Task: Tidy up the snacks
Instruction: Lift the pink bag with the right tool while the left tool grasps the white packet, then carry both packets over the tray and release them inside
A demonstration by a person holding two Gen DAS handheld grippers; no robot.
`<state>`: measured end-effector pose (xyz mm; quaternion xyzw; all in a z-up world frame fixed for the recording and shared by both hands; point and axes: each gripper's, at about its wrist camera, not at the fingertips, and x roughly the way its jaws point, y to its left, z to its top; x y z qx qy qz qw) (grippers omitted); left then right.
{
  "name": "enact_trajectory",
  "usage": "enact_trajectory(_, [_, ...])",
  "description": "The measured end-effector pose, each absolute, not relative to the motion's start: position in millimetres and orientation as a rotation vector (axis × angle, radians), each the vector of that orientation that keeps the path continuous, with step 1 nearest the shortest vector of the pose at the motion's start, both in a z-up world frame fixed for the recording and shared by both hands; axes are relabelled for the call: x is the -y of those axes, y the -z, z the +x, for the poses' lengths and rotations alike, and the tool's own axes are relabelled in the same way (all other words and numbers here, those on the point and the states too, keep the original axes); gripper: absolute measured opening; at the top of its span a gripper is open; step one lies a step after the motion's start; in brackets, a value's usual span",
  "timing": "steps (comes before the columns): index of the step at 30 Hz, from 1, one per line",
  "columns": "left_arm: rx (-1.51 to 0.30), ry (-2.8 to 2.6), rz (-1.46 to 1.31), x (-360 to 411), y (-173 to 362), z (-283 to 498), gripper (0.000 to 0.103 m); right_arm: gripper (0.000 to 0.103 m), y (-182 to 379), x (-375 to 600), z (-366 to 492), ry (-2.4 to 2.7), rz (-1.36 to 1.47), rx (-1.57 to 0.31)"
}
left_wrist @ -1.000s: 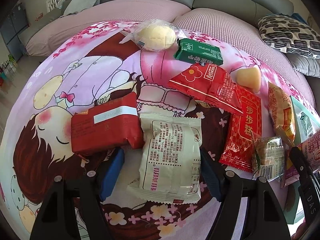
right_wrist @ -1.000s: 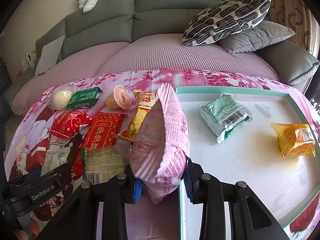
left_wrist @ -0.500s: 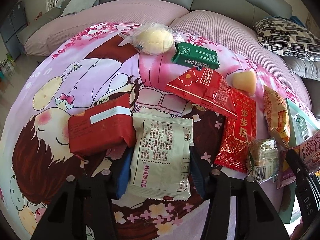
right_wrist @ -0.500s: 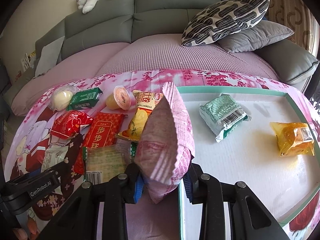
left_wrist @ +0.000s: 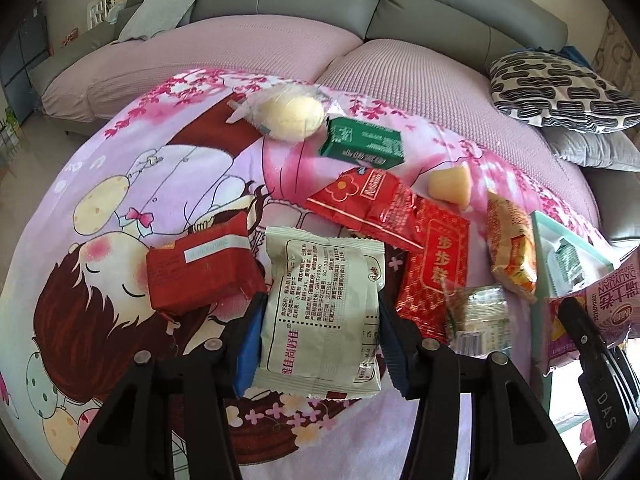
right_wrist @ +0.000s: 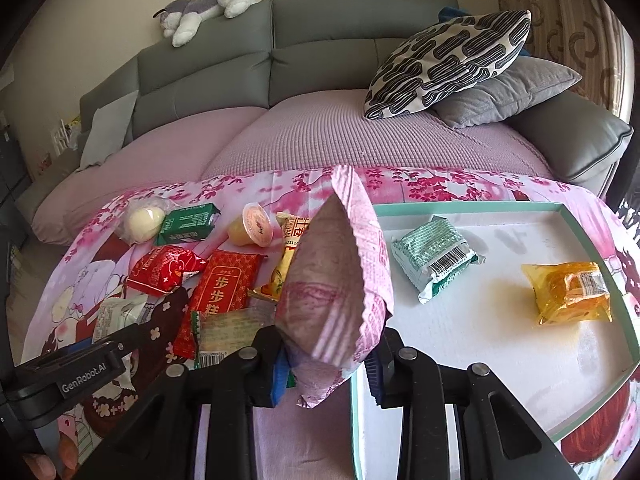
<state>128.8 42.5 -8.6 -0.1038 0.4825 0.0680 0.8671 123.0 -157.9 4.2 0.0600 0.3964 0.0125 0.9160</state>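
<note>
The white tray (right_wrist: 500, 356) with the teal rim sits on the cartoon-print cloth (left_wrist: 132, 184), holding a green packet (right_wrist: 434, 258) and a yellow one (right_wrist: 570, 298) well apart. The right gripper (right_wrist: 328, 368) is clamped on a pink snack bag (right_wrist: 340, 280) standing upright over the tray's left edge. The left gripper (left_wrist: 316, 344) has both pads pressed against a white packet (left_wrist: 320, 312) lying flat on the cloth, just beside a red packet (left_wrist: 200, 272).

Grey sofa (right_wrist: 304, 56) holds patterned cushion (right_wrist: 448, 60) and plush cat (right_wrist: 208, 4).
</note>
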Motion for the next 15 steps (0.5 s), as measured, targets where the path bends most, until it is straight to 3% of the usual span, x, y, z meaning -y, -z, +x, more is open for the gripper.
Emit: enact_trajectory(15, [-0.954,0.004,-0.128,21.8,-18.1,123.8,0.054,0.033,-18.2,215.5,106.4,0.099,0.201,-0.833])
